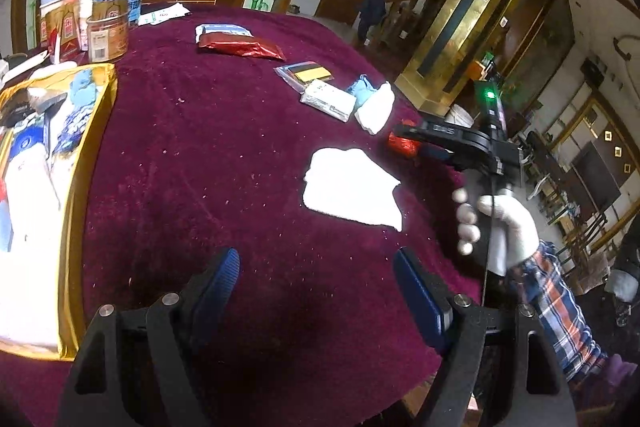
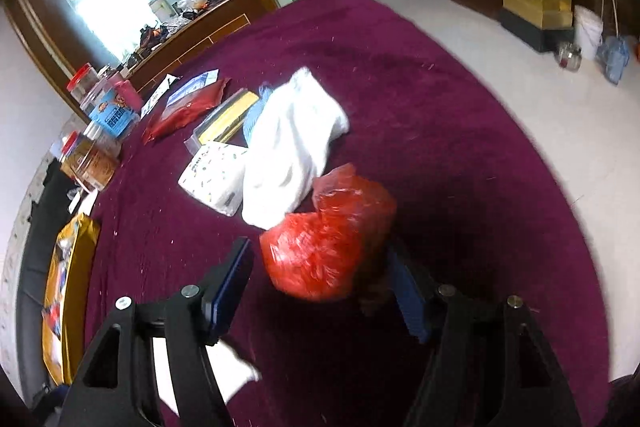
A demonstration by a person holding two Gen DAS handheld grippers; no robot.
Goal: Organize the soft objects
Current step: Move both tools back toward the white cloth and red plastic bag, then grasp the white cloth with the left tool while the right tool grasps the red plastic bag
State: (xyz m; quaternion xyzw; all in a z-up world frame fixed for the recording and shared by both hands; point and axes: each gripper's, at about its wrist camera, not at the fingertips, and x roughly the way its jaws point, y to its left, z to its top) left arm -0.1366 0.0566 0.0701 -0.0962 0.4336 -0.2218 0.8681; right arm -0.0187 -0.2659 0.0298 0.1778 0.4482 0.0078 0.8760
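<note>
A crumpled red plastic bag [image 2: 332, 247] lies on the maroon tablecloth [image 2: 440, 147] between the open fingers of my right gripper [image 2: 320, 291]; it also shows in the left wrist view [image 1: 402, 143]. A white cloth [image 2: 292, 143] lies just beyond it, next to a tissue pack [image 2: 216, 179] and a blue cloth [image 1: 362, 89]. Another flat white cloth [image 1: 352, 193] lies ahead of my left gripper [image 1: 316, 291], which is open and empty. A gold box [image 1: 86, 163] at the left holds several soft items.
Jars and cartons [image 1: 108, 27] stand at the far left of the table. A red foil packet [image 1: 240, 47] and a clear pouch with a yellow card [image 1: 304, 75] lie further back. The table edge curves round at the right, with floor and a gold pillar [image 1: 472, 27] beyond.
</note>
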